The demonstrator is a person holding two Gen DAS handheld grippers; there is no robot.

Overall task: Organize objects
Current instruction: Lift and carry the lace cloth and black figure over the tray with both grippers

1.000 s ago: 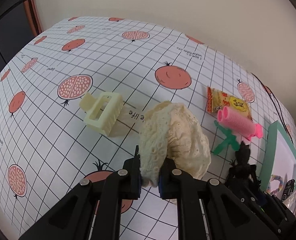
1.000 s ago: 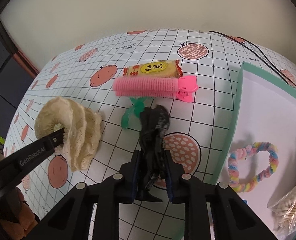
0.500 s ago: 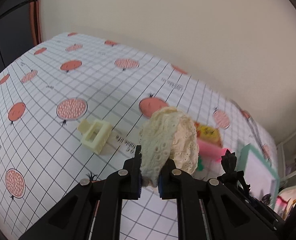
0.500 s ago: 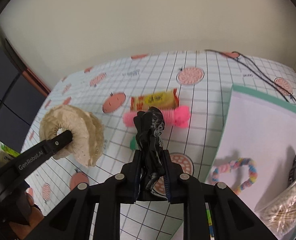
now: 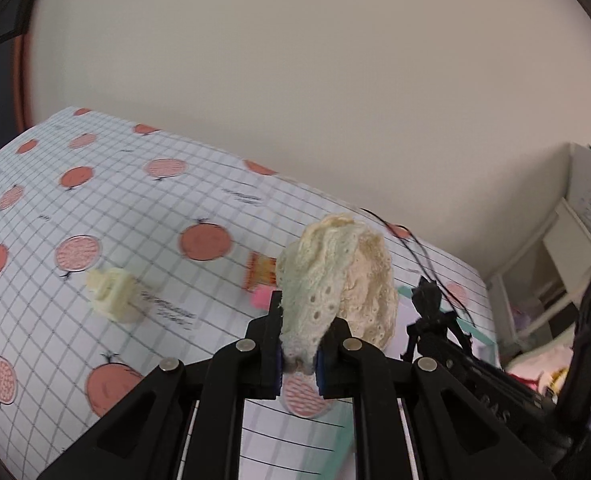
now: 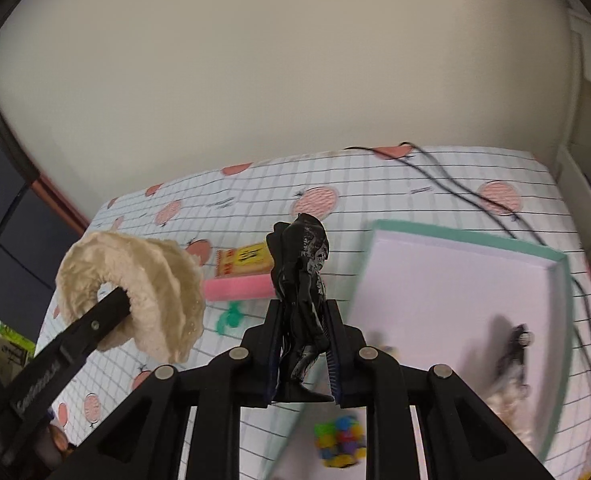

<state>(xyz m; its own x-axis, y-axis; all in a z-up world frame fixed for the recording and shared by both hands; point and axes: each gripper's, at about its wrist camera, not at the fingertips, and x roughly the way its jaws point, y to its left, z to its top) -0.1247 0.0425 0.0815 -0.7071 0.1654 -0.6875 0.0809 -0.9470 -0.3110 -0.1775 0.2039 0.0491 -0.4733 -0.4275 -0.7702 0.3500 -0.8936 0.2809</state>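
Your right gripper (image 6: 301, 354) is clamped on a black figurine (image 6: 301, 280), upright btwn the pads, held above the grid tablecloth (image 6: 375, 196). To your left, the left gripper's finger (image 6: 95, 324) runs thru a cream lace scrunchie (image 6: 151, 292), also off the table. Behind: pink roller (image 6: 239, 290) just in front of a yellow snack pack (image 6: 245, 260), green clip (image 6: 229, 318) nearer. To the right, green-rimmed tray (image 6: 559, 300) w/ a small dark item (image 6: 515, 350); blurred.
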